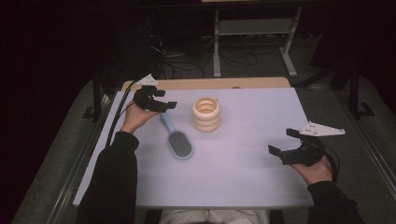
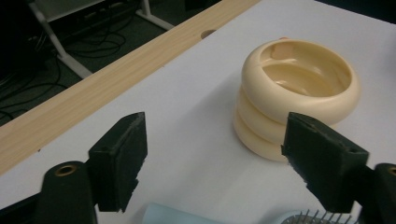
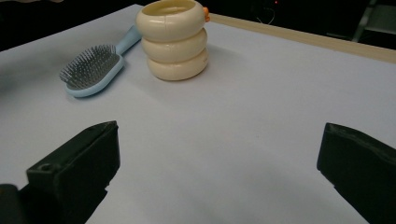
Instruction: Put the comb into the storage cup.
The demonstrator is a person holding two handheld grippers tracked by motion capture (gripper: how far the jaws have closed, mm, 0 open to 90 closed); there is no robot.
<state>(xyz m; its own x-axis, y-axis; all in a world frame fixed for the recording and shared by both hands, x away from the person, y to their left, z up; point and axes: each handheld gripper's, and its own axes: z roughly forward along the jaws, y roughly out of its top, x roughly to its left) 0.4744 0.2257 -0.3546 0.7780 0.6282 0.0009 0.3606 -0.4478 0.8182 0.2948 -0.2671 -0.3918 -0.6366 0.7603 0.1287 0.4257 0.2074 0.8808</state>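
**Two open grippers, nothing held**

Two things lie on the white table (image 1: 243, 182): a cream ringed cup (image 1: 206, 114) standing upright and a blue hairbrush (image 1: 177, 139) just beside it, bristles up. The left gripper (image 1: 161, 99) hovers over the brush handle, jaws spread, likely placed to take it. The right gripper (image 1: 283, 143) waits well apart, jaws released and empty.

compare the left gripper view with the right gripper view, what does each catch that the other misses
Left gripper view alone looks down into the cream ringed holder's hollow top and takes in the floor cables beyond the wooden table edge. Right gripper view alone gives the whole blue hairbrush, bristles up, and all three rings of the holder side-on. Both share the holder, the white tabletop and open jaws holding nothing.
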